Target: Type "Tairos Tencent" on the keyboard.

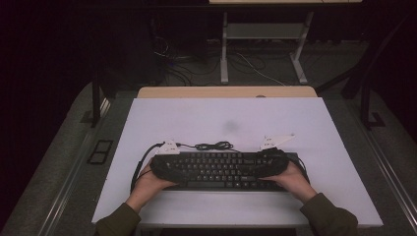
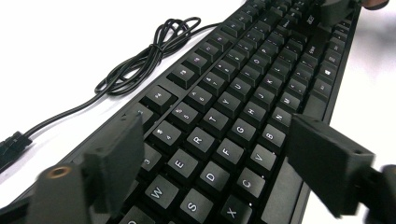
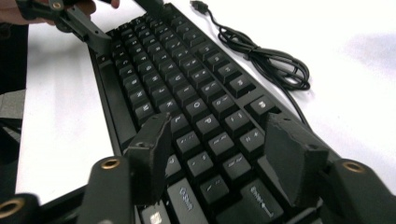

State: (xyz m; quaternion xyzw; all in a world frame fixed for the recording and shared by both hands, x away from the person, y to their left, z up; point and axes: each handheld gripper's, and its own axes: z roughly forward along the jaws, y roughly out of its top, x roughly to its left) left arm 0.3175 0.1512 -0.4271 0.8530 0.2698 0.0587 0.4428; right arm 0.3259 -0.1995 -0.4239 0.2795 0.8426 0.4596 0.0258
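A black keyboard [image 1: 221, 169] lies lengthwise near the front of the white table [image 1: 221, 113]. Its black cable [image 1: 214, 146] is coiled just behind it. My left gripper [image 1: 171, 168] is at the keyboard's left end and my right gripper [image 1: 268, 167] at its right end, each pointing inward. In the left gripper view the gripper [image 2: 217, 140] stands open over the letter keys [image 2: 205, 140]. In the right gripper view the gripper [image 3: 219, 133] is open too, just above the keys [image 3: 201, 126] at that end. Neither holds anything.
The coiled cable [image 3: 275, 60] ends in a loose plug [image 3: 198, 4] on the table top. A faint grey smudge [image 1: 231, 125] marks the table's middle. Behind the table stand a desk frame [image 1: 265, 44] and floor wires [image 1: 182, 64].
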